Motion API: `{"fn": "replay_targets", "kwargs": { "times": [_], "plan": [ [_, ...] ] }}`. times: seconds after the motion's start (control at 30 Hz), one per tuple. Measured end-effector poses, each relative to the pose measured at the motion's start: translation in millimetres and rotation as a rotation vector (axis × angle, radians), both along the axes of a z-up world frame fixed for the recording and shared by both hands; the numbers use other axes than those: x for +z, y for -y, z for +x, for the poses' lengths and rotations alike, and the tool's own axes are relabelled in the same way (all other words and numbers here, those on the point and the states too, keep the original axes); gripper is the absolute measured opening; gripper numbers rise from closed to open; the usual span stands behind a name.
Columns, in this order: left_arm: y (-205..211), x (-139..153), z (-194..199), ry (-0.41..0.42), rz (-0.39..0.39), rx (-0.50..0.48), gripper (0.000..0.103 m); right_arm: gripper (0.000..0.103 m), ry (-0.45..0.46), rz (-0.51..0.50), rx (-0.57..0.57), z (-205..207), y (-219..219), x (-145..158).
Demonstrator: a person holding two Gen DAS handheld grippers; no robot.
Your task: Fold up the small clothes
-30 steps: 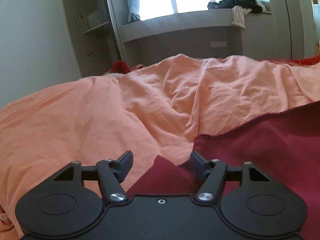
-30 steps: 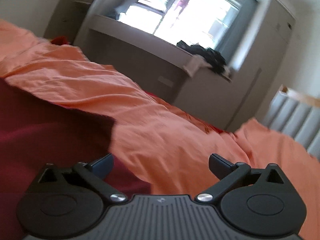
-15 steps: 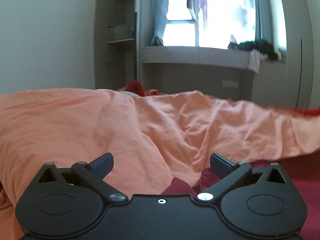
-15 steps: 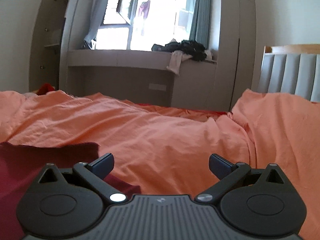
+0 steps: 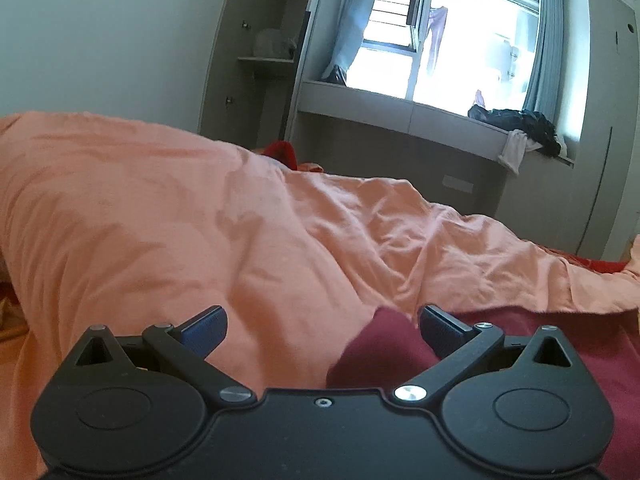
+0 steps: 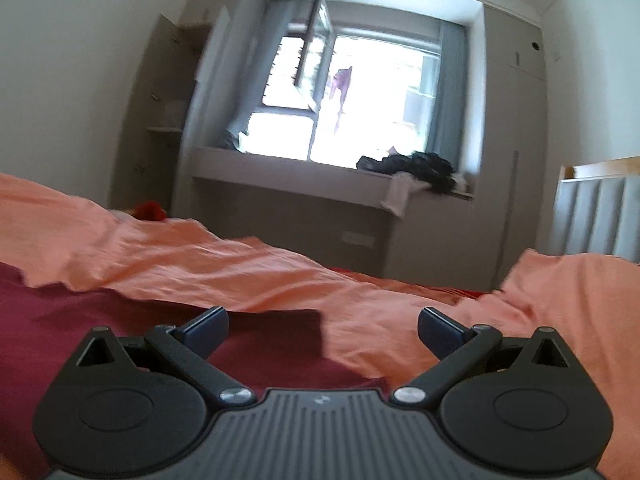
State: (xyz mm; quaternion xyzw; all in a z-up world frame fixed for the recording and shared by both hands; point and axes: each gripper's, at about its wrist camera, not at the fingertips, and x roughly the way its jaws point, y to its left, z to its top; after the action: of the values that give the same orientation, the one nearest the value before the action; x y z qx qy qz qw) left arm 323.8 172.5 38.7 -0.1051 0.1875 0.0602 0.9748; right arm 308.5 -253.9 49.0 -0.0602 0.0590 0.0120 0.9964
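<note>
A dark red garment lies flat on the orange bedcover. In the left wrist view its left corner bulges up beside the right finger. My left gripper is open and empty, low over that corner. In the right wrist view the garment fills the lower left, with a corner ending near the middle. My right gripper is open and empty just above that corner, over the garment's right edge.
The rumpled orange bedcover spreads around the garment. A window ledge with a pile of dark clothes stands behind the bed. An open cupboard is at the back left. A padded headboard is at the right.
My left gripper opened from nearly shut around the garment corner and let it drop. Both grippers tilted up, so more wall and window show. The right gripper stayed open.
</note>
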Motion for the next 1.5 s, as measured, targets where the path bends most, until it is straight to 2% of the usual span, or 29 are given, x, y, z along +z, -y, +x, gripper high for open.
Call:
{"fn": "replay_targets", "kwargs": {
  "times": [0.23, 0.4, 0.53, 0.73, 0.9, 1.27, 1.33, 1.5],
  "plan": [
    [15, -8, -25, 0.001, 0.018, -0.061, 0.102, 0.103, 0.002, -0.019, 0.154, -30, -48, -9],
    [34, -25, -46, -0.024, 0.046, -0.083, 0.102, 0.103, -0.054, -0.068, 0.256, -36, -81, -22],
    [41, -34, -56, -0.030, 0.067, -0.081, 0.102, 0.103, -0.082, -0.090, 0.259, -40, -93, -29],
    [37, -39, -61, -0.025, 0.046, -0.075, 0.102, 0.103, -0.125, -0.038, 0.263, -38, -89, -33],
    [35, -41, -60, -0.032, 0.022, -0.075, 0.103, 0.103, -0.137, -0.013, 0.261, -36, -85, -37],
    [37, -42, -61, -0.022, 0.020, -0.067, 0.103, 0.103, -0.127, -0.009, 0.257, -39, -82, -42],
    [37, -41, -65, -0.004, -0.003, -0.071, 0.103, 0.103, -0.128, -0.008, 0.257, -38, -83, -42],
    [43, -47, -84, 0.076, -0.151, -0.116, 0.102, 0.103, -0.126, -0.007, 0.256, -38, -84, -42]
  ]
}}
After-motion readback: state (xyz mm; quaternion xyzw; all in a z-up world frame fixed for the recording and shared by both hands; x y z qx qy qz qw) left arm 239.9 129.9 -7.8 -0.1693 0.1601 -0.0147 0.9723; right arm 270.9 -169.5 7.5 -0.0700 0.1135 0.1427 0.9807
